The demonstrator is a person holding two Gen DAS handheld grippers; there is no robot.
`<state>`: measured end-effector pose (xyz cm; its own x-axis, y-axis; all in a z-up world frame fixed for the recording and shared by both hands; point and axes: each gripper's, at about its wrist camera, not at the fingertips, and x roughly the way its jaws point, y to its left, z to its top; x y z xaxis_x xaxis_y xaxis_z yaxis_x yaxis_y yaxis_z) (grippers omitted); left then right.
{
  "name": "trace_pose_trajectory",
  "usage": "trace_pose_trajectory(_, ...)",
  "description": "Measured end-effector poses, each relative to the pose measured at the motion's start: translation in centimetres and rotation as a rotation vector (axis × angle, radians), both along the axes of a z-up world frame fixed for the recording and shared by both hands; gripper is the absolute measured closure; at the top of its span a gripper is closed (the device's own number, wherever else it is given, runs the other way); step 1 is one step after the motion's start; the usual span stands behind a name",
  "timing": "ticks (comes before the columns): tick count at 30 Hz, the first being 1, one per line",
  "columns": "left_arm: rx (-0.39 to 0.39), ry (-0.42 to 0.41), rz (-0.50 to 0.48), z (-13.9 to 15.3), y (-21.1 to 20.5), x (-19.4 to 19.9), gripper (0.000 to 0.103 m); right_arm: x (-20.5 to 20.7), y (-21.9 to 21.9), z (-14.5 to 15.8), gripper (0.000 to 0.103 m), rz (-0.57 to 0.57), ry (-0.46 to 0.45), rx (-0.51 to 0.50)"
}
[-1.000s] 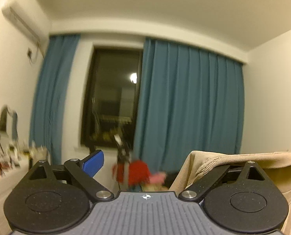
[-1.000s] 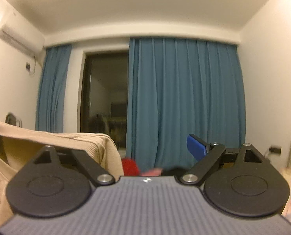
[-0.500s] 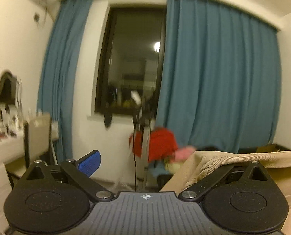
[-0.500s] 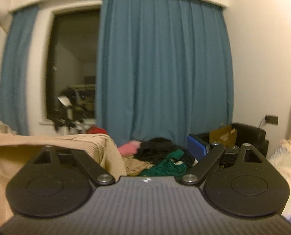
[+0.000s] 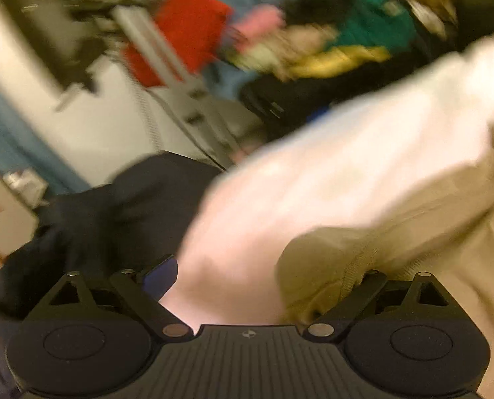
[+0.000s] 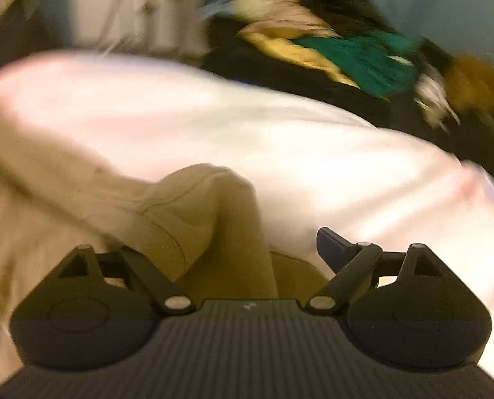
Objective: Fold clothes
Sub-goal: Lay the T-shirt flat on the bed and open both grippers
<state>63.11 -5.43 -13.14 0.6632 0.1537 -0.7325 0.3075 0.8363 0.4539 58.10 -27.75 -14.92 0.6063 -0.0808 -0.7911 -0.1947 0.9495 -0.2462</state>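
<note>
Your left gripper (image 5: 263,279) stands spread — the beige garment (image 5: 396,232) drapes its right finger. Your right gripper (image 6: 247,249) stands spread too, cloth bunched between, above the white sheet (image 6: 280,126).

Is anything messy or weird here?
Yes. A jumbled heap of clothes lies unfolded beyond the white bed, colours all mixed. A dark garment is slumped beside the bed. The beige garment is bunched up too.

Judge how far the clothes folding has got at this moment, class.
Done: nothing looks folded yet. In hand: the beige garment is bunched against the left gripper and the right gripper, over the pale bed sheet; both views are blurred. Left: laying it flat, folding it, then the heap of clothes behind.
</note>
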Motion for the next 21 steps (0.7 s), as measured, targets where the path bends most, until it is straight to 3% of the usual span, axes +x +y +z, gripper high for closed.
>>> trace_pose_trajectory(2, -0.021, 0.055, -0.011, 0.1, -0.3, 0.9, 0.007, -0.3, 1.0, 0.0, 0.015, 0.077, 0.002, -0.029)
trace_pose_trajectory(5, -0.18, 0.098, -0.029, 1.8, 0.0, 0.4, 0.003, -2.2, 0.1, 2.6, 0.014, 0.068, -0.08, 0.143)
trace_pose_trajectory(7, -0.301, 0.045, -0.016, 3.7, 0.7, -1.0, 0.002, -4.5, -1.0, 4.3, 0.014, -0.002, -0.158, 0.268)
trace_pose_trajectory(10, -0.404, -0.09, -0.003, 5.7, 0.9, -3.8, 0.0, -10.0, -1.7, 5.9, 0.014, -0.07, -0.251, 0.354)
trace_pose_trajectory(13, -0.481, -0.223, 0.008, 7.6, 2.1, -10.2, 0.0, -15.9, -2.2, 7.2, 0.014, -0.13, -0.339, 0.426)
trace_pose_trajectory(16, -0.548, -0.285, 0.026, 8.8, 3.7, -17.8, 0.0, -21.9, -2.7, 8.6, 0.014, -0.19, -0.427, 0.497)
trace_pose_trajectory(21, -0.558, -0.422, 0.069, 9.4, 5.8, -32.2, 0.0, -32.9, -2.0, 10.1, 0.014, -0.21, -0.506, 0.523)
